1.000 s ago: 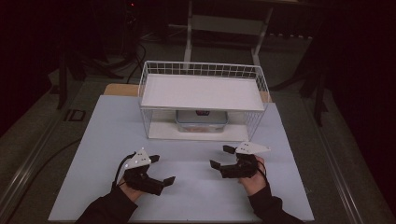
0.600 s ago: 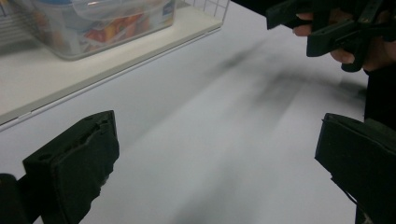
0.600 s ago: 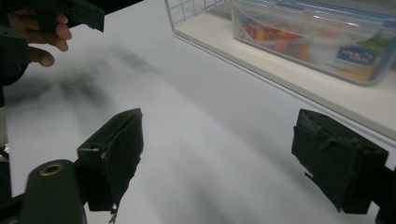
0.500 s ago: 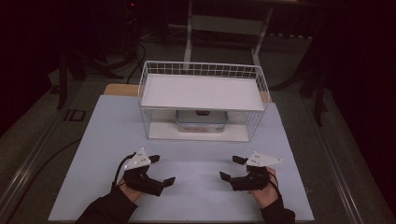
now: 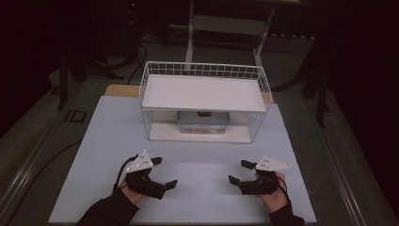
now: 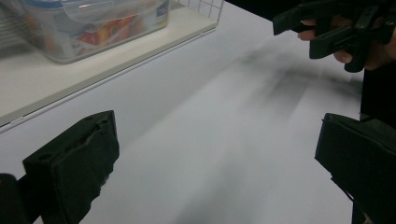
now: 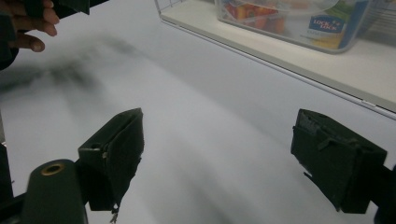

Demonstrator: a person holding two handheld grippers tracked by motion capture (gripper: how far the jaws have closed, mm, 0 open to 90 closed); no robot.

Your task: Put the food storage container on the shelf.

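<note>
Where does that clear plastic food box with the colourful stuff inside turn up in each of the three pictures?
High view: the food box sits centre, on the wire rack's lower shelf.
Left gripper view: food box at top left, on the shelf.
Right gripper view: food box at top right.
Shared landmark: the shelf's white front edge.

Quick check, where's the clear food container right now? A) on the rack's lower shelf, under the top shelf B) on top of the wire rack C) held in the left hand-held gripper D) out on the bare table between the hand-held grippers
A: the clear food container sits on the lower shelf of the wire rack, beneath its white top shelf; both hand-held grippers are open and apart from it.
</note>
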